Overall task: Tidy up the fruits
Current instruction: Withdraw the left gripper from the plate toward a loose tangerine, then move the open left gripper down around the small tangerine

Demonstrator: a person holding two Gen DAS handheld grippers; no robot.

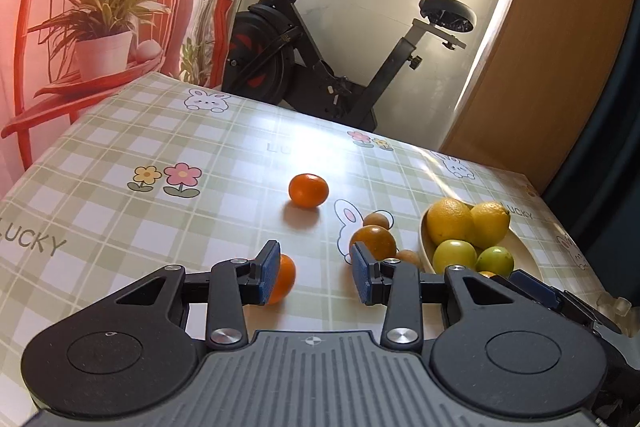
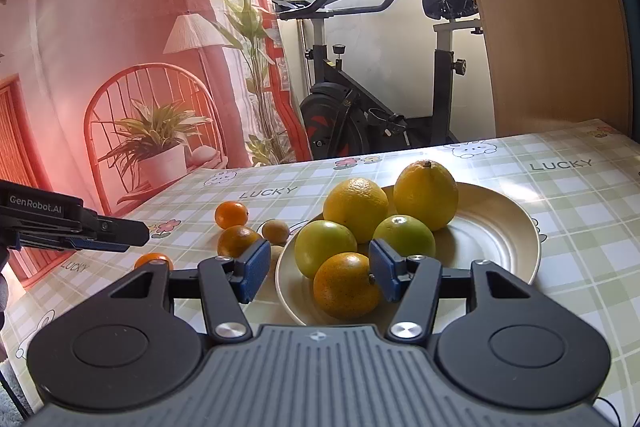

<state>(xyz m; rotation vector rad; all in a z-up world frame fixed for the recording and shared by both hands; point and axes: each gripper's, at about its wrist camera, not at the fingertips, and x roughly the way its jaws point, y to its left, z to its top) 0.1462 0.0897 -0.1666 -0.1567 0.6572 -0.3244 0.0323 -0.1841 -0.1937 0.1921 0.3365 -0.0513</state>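
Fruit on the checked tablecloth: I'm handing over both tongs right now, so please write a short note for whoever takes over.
Left tongs: open, empty, low over the checked tablecloth.
Right tongs: open, over the near rim of the cream round plate, around the orange mandarin lying on it.
Done: two yellow lemons, two green round fruits and that mandarin are on the plate.
Left: three orange mandarins and three small brown fruits lie on the cloth.
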